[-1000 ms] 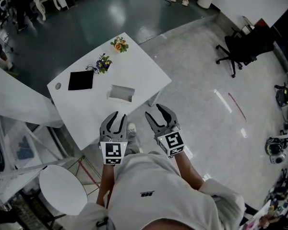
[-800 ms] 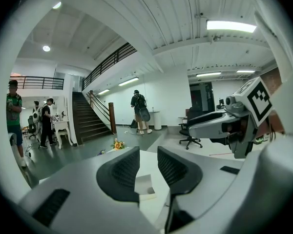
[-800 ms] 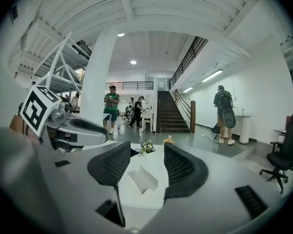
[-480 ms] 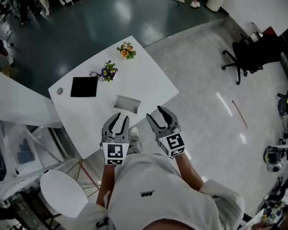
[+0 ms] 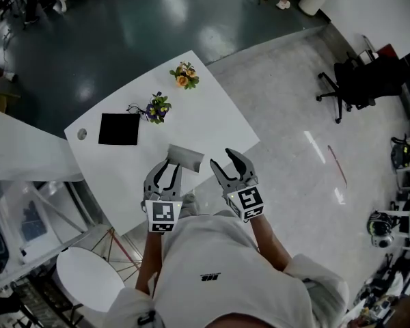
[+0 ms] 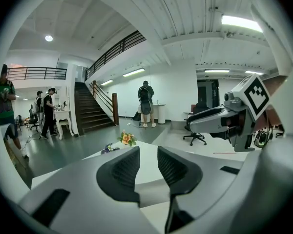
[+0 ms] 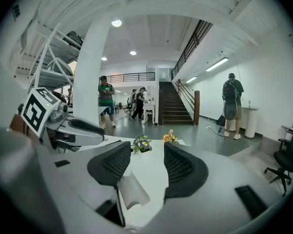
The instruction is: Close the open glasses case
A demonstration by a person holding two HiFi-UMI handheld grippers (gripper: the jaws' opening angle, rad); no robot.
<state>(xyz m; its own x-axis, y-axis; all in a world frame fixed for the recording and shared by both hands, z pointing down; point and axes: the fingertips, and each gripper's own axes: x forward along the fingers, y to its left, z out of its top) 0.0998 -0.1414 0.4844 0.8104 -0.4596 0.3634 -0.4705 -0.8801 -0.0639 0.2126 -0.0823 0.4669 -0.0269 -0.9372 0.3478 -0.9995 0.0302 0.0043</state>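
Note:
The open glasses case [image 5: 185, 158] is a pale grey box lying near the front edge of the white table [image 5: 212, 118]. In the right gripper view it shows low down as a light case [image 7: 134, 191] just before the jaws. My left gripper [image 5: 167, 171] hovers at the case's left end, open, with nothing between its fingers. My right gripper [image 5: 229, 164] hangs open just right of the case, over the table's edge. In the left gripper view the left gripper [image 6: 148, 168] looks across the table and the case is hidden behind the jaws.
A black flat pad [image 5: 119, 129] lies at the table's left. A purple flower bunch [image 5: 156, 106] and an orange one [image 5: 184, 76] stand farther back. A round white stool [image 5: 89, 276] is at lower left, an office chair [image 5: 352, 87] to the right. People stand in the background.
Both grippers have come forward to the table's front edge, and the case now lies between and just ahead of them. The jaws have stayed open.

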